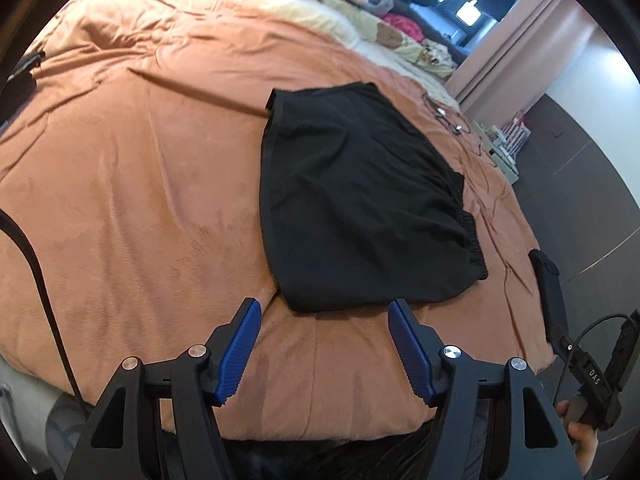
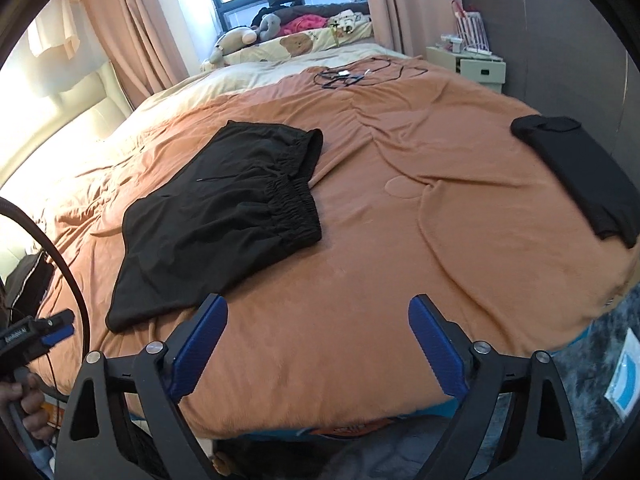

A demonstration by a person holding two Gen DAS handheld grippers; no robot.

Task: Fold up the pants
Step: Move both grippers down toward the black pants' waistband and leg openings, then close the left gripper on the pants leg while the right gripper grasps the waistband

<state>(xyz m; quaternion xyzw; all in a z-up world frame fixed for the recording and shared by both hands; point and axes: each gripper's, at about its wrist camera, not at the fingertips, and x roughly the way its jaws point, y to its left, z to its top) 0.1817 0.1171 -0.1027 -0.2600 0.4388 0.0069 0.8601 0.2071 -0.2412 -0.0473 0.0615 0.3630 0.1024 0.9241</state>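
Black pants (image 1: 352, 200) with an elastic waistband lie folded in half on the orange bedspread (image 1: 140, 184). They also show in the right wrist view (image 2: 224, 216), left of centre. My left gripper (image 1: 324, 312) is open and empty, just short of the pants' near edge. My right gripper (image 2: 318, 312) is open and empty over bare bedspread (image 2: 400, 216), to the right of the pants' near corner. The right gripper also shows at the right edge of the left wrist view (image 1: 560, 344).
A second folded black garment (image 2: 580, 176) lies at the bed's right edge. Cables (image 2: 352, 74) lie at the far end near pillows and soft toys (image 2: 256, 36). A white nightstand (image 2: 476, 66) stands by the dark wall. A black strap (image 1: 36, 280) hangs at left.
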